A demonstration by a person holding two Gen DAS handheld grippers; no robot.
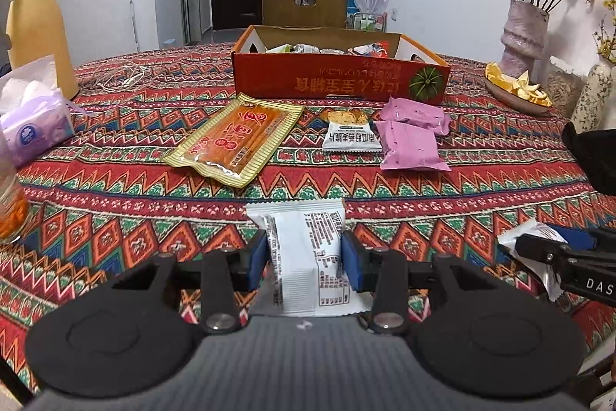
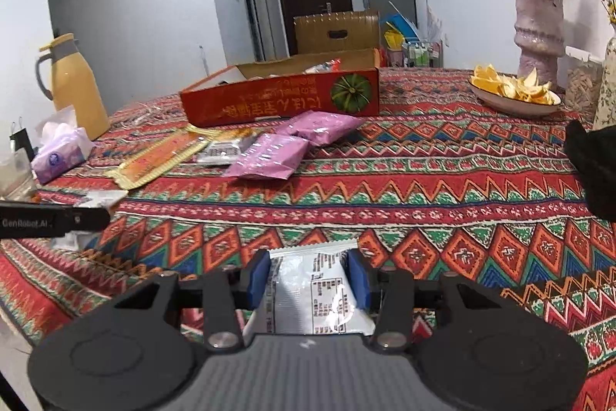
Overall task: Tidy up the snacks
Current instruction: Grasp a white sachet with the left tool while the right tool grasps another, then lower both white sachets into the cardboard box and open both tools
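Observation:
My left gripper (image 1: 304, 259) is shut on a white snack packet (image 1: 304, 257), held just above the patterned tablecloth. My right gripper (image 2: 308, 278) is shut on a silvery white snack packet (image 2: 308, 291). The right gripper also shows at the right edge of the left wrist view (image 1: 554, 249). Ahead stands an open orange cardboard box (image 1: 338, 79) (image 2: 285, 95) holding several snacks. In front of it lie a long orange-gold packet (image 1: 235, 137), a small white cracker packet (image 1: 350, 131) and two pink packets (image 1: 414, 137) (image 2: 292, 141).
A yellow thermos (image 1: 34, 26) and a purple tissue pack (image 1: 34, 126) stand at the left. A dish of orange peel (image 1: 516, 91) (image 2: 516, 93), a vase of dried roses (image 1: 525, 33) and a black object (image 1: 593, 156) are at the right.

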